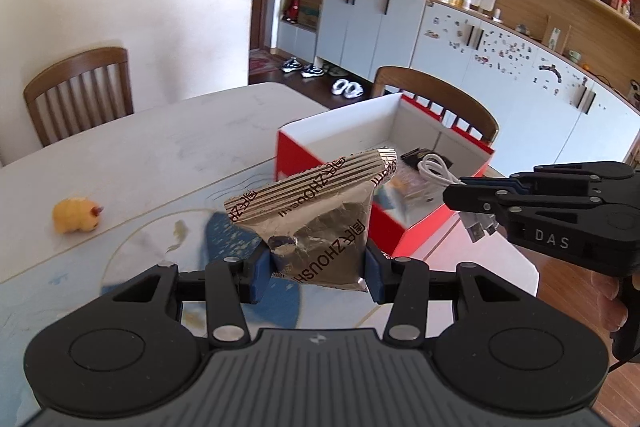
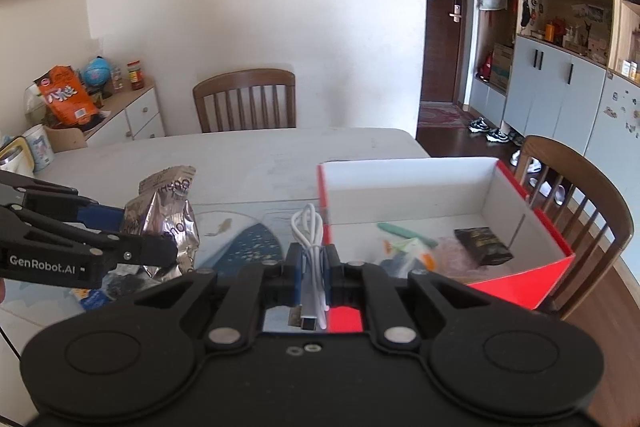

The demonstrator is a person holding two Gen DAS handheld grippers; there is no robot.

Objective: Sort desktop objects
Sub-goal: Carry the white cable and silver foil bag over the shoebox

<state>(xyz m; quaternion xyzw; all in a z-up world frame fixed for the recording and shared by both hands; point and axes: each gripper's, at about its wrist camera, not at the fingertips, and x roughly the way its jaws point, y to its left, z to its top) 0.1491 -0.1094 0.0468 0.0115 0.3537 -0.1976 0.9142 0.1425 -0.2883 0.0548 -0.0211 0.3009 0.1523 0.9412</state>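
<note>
Crinkled foil filled the left hand-held gripper [image 1: 318,273], its blue pads pinching the lower part of a snack packet [image 1: 316,219] lifted clear of the bench [image 1: 160,147]. The right hand-held gripper [image 2: 314,273] was pressed tight on a coiled white cable [image 2: 308,227], whose plug ends hung loose below the pads. Both loads were near the red-and-white box [image 2: 520,279], which already held a dark packet [image 2: 482,245] and a green stick [image 2: 404,231]. The slick foil looked liable to slide or twist out of its narrow pinch, and the dangling plugs might snag on the box's near wall. The two grippers, close together, risked bumping at the rim. A yellow toy [image 1: 77,215] lay well apart on the bench; wooden chairs [image 2: 245,99] stood behind.
</note>
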